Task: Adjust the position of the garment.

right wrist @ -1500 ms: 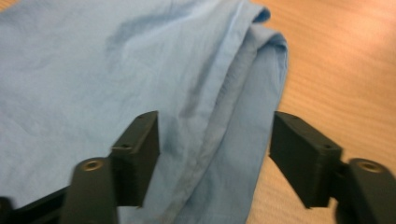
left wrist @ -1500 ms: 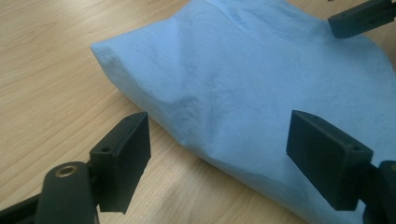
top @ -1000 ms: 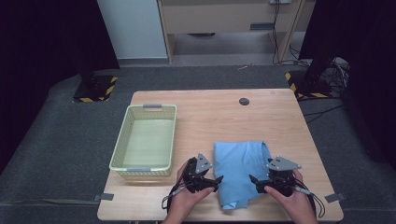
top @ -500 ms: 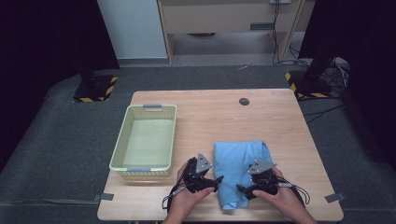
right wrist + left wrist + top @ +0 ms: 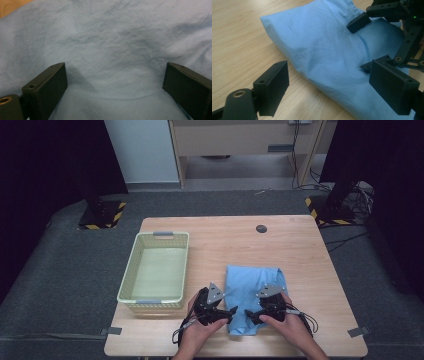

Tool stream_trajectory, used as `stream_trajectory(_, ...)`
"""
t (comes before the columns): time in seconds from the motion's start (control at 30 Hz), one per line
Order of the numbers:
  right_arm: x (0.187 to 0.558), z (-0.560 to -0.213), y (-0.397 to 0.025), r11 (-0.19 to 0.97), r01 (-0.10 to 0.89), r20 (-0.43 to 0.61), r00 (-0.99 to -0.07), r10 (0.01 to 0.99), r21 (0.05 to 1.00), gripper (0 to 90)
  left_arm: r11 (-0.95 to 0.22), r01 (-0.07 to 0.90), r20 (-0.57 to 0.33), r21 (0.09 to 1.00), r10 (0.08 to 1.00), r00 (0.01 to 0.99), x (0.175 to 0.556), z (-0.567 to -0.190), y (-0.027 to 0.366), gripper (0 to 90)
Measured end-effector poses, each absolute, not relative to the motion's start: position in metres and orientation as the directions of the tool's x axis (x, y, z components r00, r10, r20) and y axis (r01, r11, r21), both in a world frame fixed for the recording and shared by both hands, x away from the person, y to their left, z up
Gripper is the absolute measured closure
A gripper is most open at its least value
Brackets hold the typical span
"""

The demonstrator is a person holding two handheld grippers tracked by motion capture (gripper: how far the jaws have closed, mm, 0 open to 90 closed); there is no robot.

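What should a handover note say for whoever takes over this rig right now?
Left gripper: jaws open at the near left edge of the folded blue cloth, gripping nothing.
Right gripper: jaws open over the cloth's near part, gripping nothing.
The cloth lies folded on the table, right of the empty yellow basket.
Done: cloth looks folded.
Left, probably: grip the cloth and move it, perhaps into the basket.

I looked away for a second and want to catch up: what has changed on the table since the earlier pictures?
The right gripper moved left from the cloth's right edge onto the folded blue cloth, jaws open over the fabric. The left gripper stayed open at the cloth's near left edge. The cloth and the basket kept their places.
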State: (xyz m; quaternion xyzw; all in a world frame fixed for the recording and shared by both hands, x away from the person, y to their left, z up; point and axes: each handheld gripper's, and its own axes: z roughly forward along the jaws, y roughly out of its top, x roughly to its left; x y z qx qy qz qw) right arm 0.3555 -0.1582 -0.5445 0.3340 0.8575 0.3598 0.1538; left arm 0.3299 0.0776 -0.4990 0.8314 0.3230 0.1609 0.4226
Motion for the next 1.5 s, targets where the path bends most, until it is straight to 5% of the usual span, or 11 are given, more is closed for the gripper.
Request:
stream_trajectory(0.87, 0.357, -0.545, -0.146, 0.512, 0.457, -0.018, -0.733, 0.68, 0.728, 5.2, -0.435, 0.384, 0.006, 0.814, 0.668, 0.744, 0.328, -0.492, 0.076, 15.5)
stream_trajectory(1.5, 0.336, -0.494, -0.193, 0.552, 0.416, -0.047, -0.767, 0.64, 0.722, 9.0, -0.492, 0.389, 0.03, 0.779, 0.649, 0.76, 0.35, -0.453, 0.062, 12.2)
